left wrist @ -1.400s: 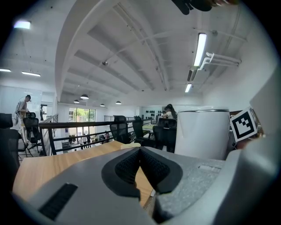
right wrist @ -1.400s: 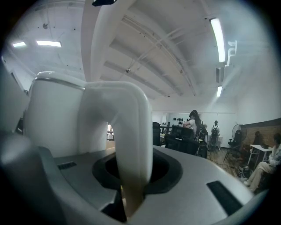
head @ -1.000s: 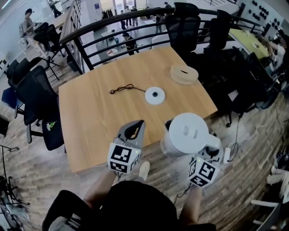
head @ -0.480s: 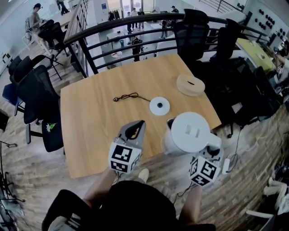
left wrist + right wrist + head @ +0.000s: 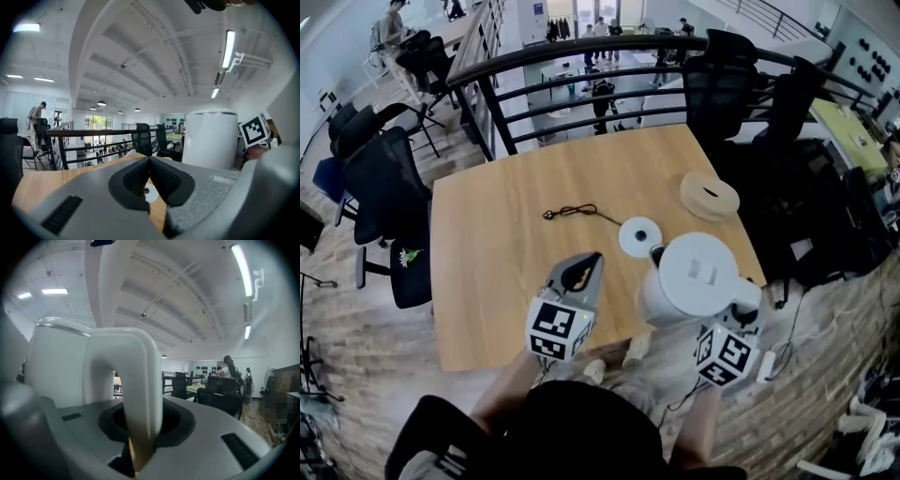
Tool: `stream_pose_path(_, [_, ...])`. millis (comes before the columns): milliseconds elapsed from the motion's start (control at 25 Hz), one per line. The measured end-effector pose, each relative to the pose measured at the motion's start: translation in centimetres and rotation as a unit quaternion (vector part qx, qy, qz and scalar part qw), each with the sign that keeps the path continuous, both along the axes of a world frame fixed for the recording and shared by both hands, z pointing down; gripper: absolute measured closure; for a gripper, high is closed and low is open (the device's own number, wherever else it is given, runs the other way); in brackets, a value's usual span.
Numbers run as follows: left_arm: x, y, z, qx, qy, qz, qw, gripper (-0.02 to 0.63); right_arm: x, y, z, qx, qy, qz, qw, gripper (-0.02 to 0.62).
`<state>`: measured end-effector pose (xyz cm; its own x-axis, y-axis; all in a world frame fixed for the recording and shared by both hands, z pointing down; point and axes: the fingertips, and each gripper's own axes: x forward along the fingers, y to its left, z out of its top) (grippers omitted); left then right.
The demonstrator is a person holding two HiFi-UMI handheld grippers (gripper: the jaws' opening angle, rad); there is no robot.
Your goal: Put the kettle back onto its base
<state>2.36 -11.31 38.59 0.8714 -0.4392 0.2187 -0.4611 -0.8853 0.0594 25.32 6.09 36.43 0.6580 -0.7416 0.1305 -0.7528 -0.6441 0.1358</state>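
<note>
The white kettle (image 5: pixel 694 277) hangs by its handle in the right gripper (image 5: pixel 739 307), whose jaws are clamped on the handle, over the table's (image 5: pixel 502 281) near right edge, just on the near side of the round white base (image 5: pixel 639 236). The left gripper (image 5: pixel 581 270) hovers beside the kettle with its jaws together and nothing between them. Farther back on the table lie a dark cord (image 5: pixel 572 213) and a wooden disc (image 5: pixel 710 196)

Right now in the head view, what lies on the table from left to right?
Cord → base → wooden disc. The held kettle overlaps the last two, so it is left out.
</note>
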Motion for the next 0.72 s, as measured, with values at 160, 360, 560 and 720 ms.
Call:
stream_pose_path(160, [1.2, -1.9, 0.1, -0.001, 0.002, -0.020, 0.9998, 0.607, 1.7, -3.1, 0.1, 0.002, 0.001, -0.023, 1.000, 0.520])
stream_pose_path(360, [3.0, -4.5, 1.2, -0.004, -0.001, -0.047, 0.9989, 0.607, 4.0, -7.5, 1.1, 0.004, 0.010, -0.055, 0.998, 0.520])
stream_pose_path(560, [4.4, -7.1, 2.5, -0.011, -0.006, -0.074, 0.9972, 0.607, 6.0, -11.9, 2.5, 0.007, 0.006, -0.085, 0.996, 0.520])
stream_pose_path(720, [5.0, -9.0, 3.5, -0.016, -0.008, -0.098, 0.9950, 0.607, 7.1, -15.2, 3.7, 0.006, 0.007, -0.111, 0.994, 0.520])
